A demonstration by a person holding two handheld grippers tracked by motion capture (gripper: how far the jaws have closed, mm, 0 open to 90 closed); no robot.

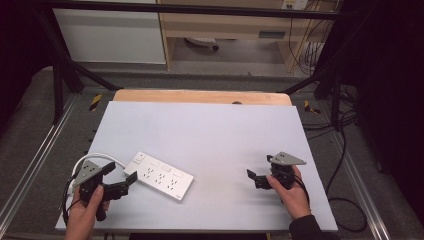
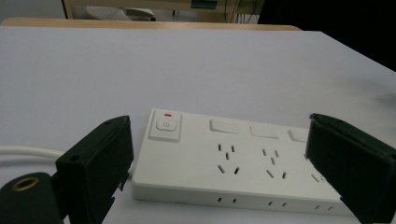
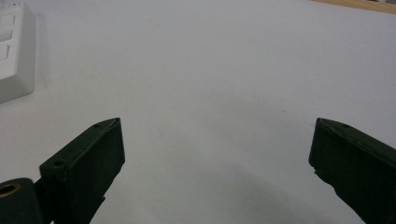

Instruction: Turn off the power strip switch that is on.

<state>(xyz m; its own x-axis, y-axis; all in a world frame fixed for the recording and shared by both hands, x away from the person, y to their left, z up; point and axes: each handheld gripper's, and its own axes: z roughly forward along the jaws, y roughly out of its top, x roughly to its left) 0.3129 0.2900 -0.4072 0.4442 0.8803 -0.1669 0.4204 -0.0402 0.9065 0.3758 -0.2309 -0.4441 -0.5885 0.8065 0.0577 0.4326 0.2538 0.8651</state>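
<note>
Spreading wide and gripping nothing, the left claw point(image 1: 119, 176) sits just beside the white power strip point(image 1: 159, 175), which lies at the desk's point(image 1: 210, 130) front left with its cable point(image 1: 102, 157) trailing leftward. A clean grip likely means straddling the switch end squarely before closing. Well apart, the right claw point(image 1: 260, 175) is likewise released over bare desk, both hands held low near the front edge.

No words or numbers can be read; only a power symbol is seen on the button point(image 2: 166, 126) of the power strip point(image 2: 233, 163).
</note>
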